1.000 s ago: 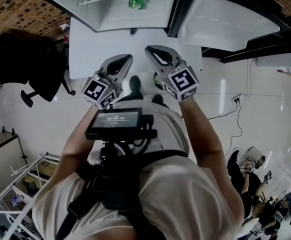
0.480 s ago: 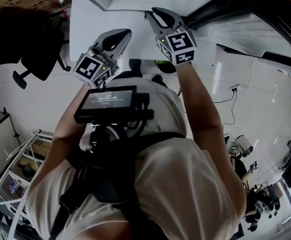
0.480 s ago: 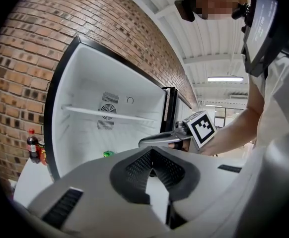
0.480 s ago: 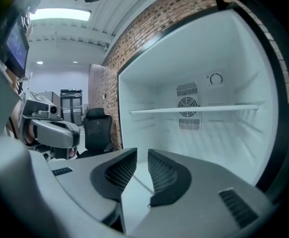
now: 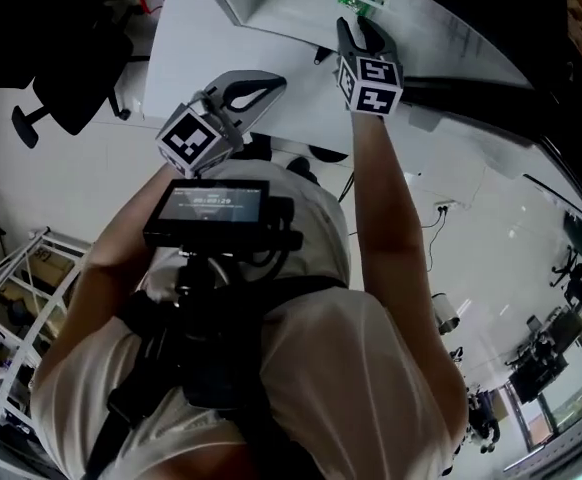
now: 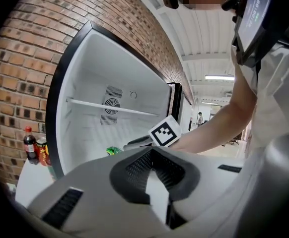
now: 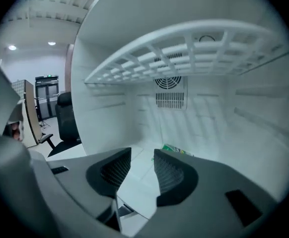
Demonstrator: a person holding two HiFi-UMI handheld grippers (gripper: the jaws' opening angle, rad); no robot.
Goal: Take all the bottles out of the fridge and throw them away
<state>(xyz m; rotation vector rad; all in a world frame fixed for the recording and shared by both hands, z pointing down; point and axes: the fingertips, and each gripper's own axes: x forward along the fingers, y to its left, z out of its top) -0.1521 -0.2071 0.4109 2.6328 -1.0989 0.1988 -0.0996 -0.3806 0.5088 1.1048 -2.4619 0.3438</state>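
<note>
Bottle (image 7: 178, 151) on fridge (image 7: 109, 73) floor

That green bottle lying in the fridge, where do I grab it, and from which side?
Across its body, coming in through the open front below the wire shelf. The green bottle seems to lie flat on the fridge floor, so its long sides suit a pinch. The right tongs, whose jaws have just been opening with nothing between them, point toward it.
</note>
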